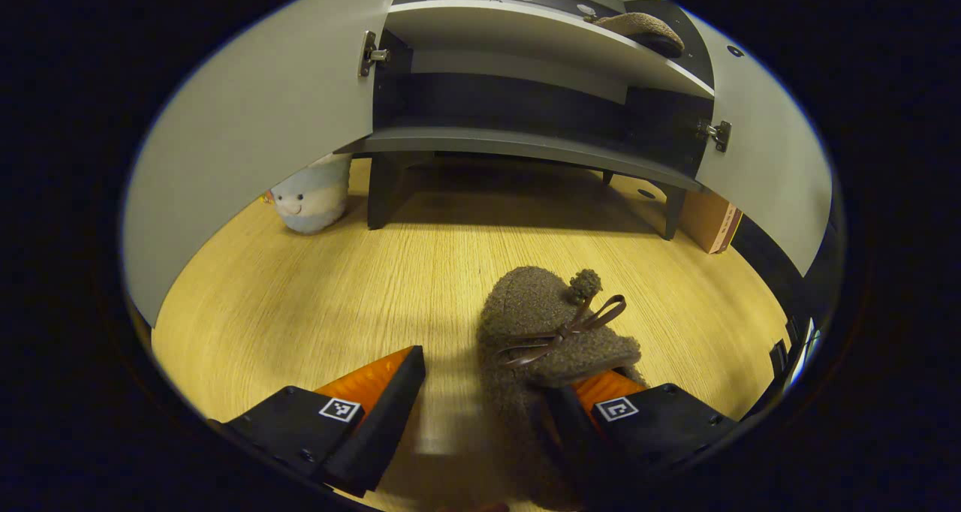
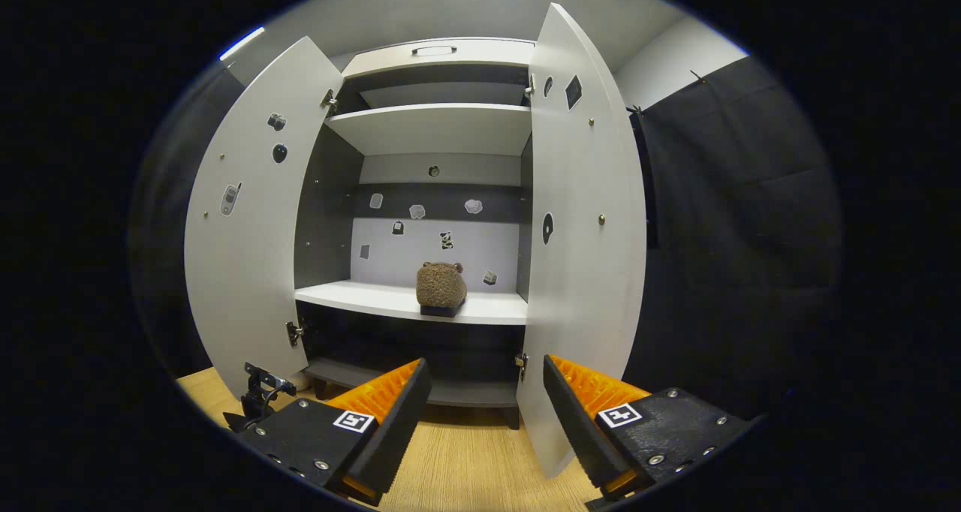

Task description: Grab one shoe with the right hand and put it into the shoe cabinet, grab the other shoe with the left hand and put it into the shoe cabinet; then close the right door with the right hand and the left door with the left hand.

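One shoe (image 2: pixel 441 287) already sits on the cabinet's middle shelf (image 2: pixel 488 309), near its front edge. The left gripper (image 1: pixel 488 392) hangs wide open over the second shoe (image 1: pixel 544 332) on the floor (image 1: pixel 315 287), one finger inside its opening, likely for the wall; the right gripper (image 2: pixel 486 399) waits open and empty

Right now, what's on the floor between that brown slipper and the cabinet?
Nothing: in the left gripper view, bare wooden floor runs from the slipper to the cabinet. A plush toy sits off to the side by the cabinet's leg.

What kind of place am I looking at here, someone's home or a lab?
Most likely a staged recording booth dressed as a home entryway, not a real house. A pale shoe cabinet stands open on a wood-look floor, with black cloth hung beside it and fuzzy brown slippers as props.
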Tool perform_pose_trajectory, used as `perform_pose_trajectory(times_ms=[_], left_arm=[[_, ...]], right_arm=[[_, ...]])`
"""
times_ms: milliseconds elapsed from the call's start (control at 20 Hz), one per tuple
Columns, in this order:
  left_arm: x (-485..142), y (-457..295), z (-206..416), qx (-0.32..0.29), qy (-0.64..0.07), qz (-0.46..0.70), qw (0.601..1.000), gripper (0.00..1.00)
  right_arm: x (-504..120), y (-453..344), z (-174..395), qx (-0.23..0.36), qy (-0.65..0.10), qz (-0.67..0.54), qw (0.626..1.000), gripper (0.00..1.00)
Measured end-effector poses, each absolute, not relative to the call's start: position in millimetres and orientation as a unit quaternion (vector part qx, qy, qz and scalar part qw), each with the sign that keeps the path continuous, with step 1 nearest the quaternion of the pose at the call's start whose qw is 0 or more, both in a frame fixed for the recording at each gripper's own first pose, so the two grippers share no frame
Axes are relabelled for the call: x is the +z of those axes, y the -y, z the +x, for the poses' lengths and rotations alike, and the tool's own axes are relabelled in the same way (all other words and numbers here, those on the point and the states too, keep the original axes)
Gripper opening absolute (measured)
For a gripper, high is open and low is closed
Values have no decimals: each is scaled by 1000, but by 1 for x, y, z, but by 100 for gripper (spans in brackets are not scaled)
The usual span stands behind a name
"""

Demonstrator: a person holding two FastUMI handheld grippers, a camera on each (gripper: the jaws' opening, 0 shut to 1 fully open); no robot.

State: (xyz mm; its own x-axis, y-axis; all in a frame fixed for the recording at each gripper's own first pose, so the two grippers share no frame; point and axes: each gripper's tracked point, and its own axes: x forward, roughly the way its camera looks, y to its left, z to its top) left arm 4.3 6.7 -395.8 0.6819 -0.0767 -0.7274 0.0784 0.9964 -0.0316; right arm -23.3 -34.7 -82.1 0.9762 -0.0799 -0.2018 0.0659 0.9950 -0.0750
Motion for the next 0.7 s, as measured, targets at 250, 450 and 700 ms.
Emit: perform_pose_trajectory(times_ms=[250, 450, 700], left_arm=[[-396, -7, 6, -42, -387, -6, 921, 97], [-395, 0, 5, -47, -382, -18, 923, 83], [-392, -3, 9, -32, -370, -7, 928, 27]], right_arm=[[-88, 33, -23, -33, -110, -35, 993, 93], [-91, 30, -21, -29, -110, -31, 993, 93], [-93, 30, -21, -29, -110, -28, 993, 93]])
